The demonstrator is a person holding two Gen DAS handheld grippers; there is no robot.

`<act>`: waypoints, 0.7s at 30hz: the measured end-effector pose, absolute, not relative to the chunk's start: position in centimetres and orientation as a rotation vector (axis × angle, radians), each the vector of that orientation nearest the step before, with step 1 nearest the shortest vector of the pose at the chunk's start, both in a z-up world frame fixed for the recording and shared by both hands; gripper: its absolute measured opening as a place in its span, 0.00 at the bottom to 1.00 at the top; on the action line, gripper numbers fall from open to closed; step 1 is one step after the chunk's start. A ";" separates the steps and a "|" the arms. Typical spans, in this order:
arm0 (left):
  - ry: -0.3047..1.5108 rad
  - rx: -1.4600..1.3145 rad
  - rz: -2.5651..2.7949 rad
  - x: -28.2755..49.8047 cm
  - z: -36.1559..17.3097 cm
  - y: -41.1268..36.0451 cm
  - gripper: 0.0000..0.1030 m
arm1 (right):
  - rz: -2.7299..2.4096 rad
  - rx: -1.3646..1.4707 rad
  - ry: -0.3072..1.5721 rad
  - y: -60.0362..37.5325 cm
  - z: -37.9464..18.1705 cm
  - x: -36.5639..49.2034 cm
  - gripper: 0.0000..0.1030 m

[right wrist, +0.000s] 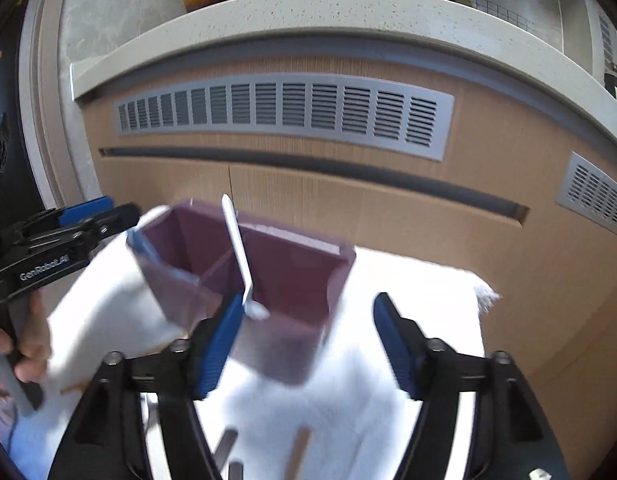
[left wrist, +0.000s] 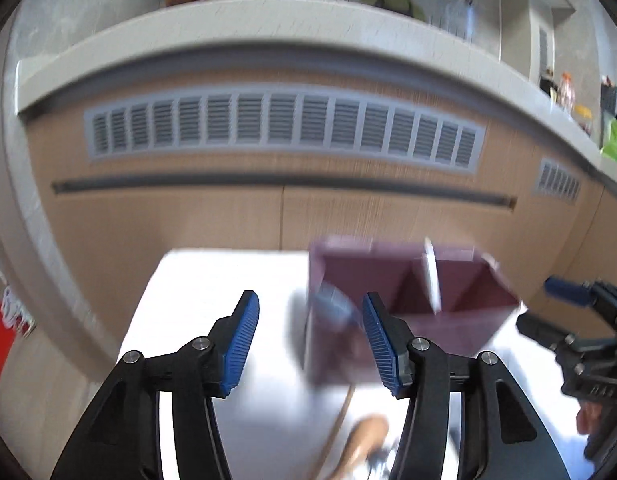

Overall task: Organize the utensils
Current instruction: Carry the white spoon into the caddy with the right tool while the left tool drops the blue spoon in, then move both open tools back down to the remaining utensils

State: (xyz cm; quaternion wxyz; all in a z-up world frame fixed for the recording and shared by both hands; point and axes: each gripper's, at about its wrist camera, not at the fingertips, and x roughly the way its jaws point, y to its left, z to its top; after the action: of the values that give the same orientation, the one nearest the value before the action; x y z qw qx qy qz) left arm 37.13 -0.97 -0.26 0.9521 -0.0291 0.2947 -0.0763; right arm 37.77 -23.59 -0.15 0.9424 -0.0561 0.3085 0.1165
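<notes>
A maroon two-compartment utensil holder point(left wrist: 392, 312) stands on a white towel point(left wrist: 212, 280); it also shows in the right wrist view point(right wrist: 292, 280). A white utensil point(left wrist: 431, 276) leans inside it along the divider, also in the right wrist view point(right wrist: 238, 248). My left gripper point(left wrist: 310, 336) is open and empty, just in front of the holder's left side. My right gripper point(right wrist: 308, 336) is open and empty, close to the holder's front. A wooden utensil point(left wrist: 364, 440) lies on the towel near my left gripper. More handles point(right wrist: 224, 448) lie below my right gripper.
Wooden cabinet fronts with grey vents point(left wrist: 284, 124) stand behind the towel under a pale counter point(right wrist: 308, 12). The right gripper appears at the right edge of the left wrist view point(left wrist: 580, 320), the left gripper at the left edge of the right wrist view point(right wrist: 60, 236).
</notes>
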 end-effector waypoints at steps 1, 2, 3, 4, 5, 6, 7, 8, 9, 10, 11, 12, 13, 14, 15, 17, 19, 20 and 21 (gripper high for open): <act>0.620 -0.058 -0.157 36.3 -0.6 -0.8 0.56 | 0.231 -0.121 0.630 -23.6 -0.4 37.1 0.72; 0.641 -0.059 -0.156 35.5 -0.9 -0.5 0.58 | 0.222 -0.128 0.631 -23.8 -0.7 36.4 0.76; 0.653 -0.062 -0.151 34.9 -1.2 -0.3 0.60 | 0.213 -0.137 0.634 -23.7 -0.9 35.8 0.78; 0.657 -0.067 -0.148 34.2 -1.5 0.0 0.61 | 0.207 -0.149 0.639 -23.6 -1.2 35.1 0.81; 0.659 -0.070 -0.146 33.5 -1.7 0.2 0.61 | 0.206 -0.157 0.644 -23.5 -1.3 34.7 0.82; 0.662 -0.069 -0.141 32.8 -1.8 0.3 0.61 | 0.205 -0.167 0.651 -23.4 -1.5 34.1 0.83; 0.664 -0.071 -0.136 32.2 -1.8 0.5 0.61 | 0.206 -0.176 0.660 -23.3 -1.8 33.6 0.87; 0.663 -0.079 -0.138 31.5 -1.8 0.8 0.61 | 0.208 -0.181 0.667 -23.2 -1.9 33.2 0.92; 0.664 -0.087 -0.141 30.8 -1.9 1.0 0.63 | 0.210 -0.188 0.669 -23.2 -2.0 32.7 0.94; 0.669 -0.091 -0.142 30.2 -1.9 1.2 0.65 | 0.210 -0.198 0.670 -23.1 -2.2 32.1 1.00; 0.677 -0.088 -0.142 29.6 -2.1 1.6 0.67 | 0.209 -0.207 0.671 -23.1 -2.3 31.8 1.00; 0.685 -0.083 -0.140 29.1 -2.3 1.8 0.67 | 0.206 -0.214 0.681 -23.0 -2.7 31.4 1.00; 0.695 -0.076 -0.137 28.6 -2.5 2.0 0.67 | 0.213 -0.215 0.696 -22.9 -3.0 31.0 1.00; 0.710 -0.071 -0.132 28.2 -2.8 2.2 0.67 | 0.234 -0.217 0.723 -22.7 -3.6 30.8 1.00; 0.722 -0.071 -0.131 27.8 -3.2 2.4 0.67 | 0.254 -0.223 0.755 -22.5 -4.2 30.6 1.00; 0.748 -0.076 -0.137 27.1 -4.0 2.6 0.68 | 0.285 -0.222 0.814 -21.9 -5.5 29.9 0.99; 0.778 -0.075 -0.138 26.8 -4.8 2.9 0.69 | 0.294 -0.238 0.852 -21.1 -6.7 29.2 0.96; 0.790 -0.076 -0.136 26.6 -5.3 3.1 0.69 | 0.302 -0.253 0.863 -20.6 -7.3 28.9 0.83; 0.801 -0.079 -0.136 26.5 -5.7 3.1 0.69 | 0.305 -0.267 0.879 -20.1 -7.8 28.8 0.74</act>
State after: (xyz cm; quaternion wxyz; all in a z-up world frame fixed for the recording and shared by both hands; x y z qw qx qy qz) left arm 26.46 3.09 -5.70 0.9179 -0.0386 0.3894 -0.0662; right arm 28.76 -20.09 -7.78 0.8850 -0.1282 0.4228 0.1468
